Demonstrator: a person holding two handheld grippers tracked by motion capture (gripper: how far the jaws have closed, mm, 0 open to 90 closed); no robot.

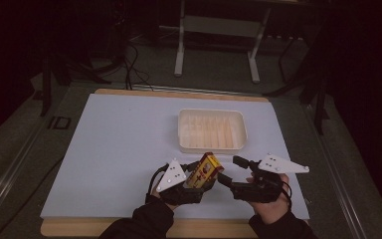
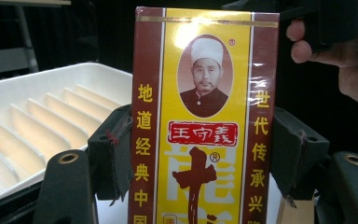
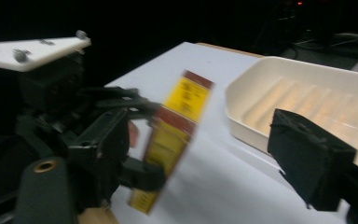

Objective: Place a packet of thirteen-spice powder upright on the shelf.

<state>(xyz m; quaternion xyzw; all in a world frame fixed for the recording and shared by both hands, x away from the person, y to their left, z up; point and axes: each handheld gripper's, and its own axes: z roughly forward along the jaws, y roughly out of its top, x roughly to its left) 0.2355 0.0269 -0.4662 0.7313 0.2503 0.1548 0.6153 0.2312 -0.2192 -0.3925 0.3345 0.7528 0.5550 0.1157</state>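
Hand-held gripper [image 1: 195, 180] on our left side is clamped on a yellow-and-maroon spice box [image 1: 204, 171], its two black pads pressing the long maroon edges. Seen along that tool's own jaws, the spice box [image 2: 205, 116] stands upright between the pads, its printed face with an oval portrait and a red label turned toward us, its top reaching nearly to the upper frame edge. From above, we see the box raised off the worktop [image 1: 124, 149], tilted with its top toward one o'clock, at the near edge a little right of centre.

At three o'clock from the box, our right hand-held gripper [image 1: 227, 172] is close beside it with jaws apart and nothing between them; we see no contact between its pads and the box. In the view riding on that tool, one black pad [image 3: 310, 158] stands at the right, while the blurred spice box [image 3: 172, 140] and the left hand-held gripper [image 3: 121, 144] lie at ten o'clock from it.

A cream plastic tray [image 1: 183, 130] with ribbed dividers sits on the pale blue worktop at twelve o'clock from the box, apart from both tools. We see the same tray [image 2: 37, 88] behind and to the left of the held box, and the fingers of our right hand [image 2: 349, 70] at its two o'clock.
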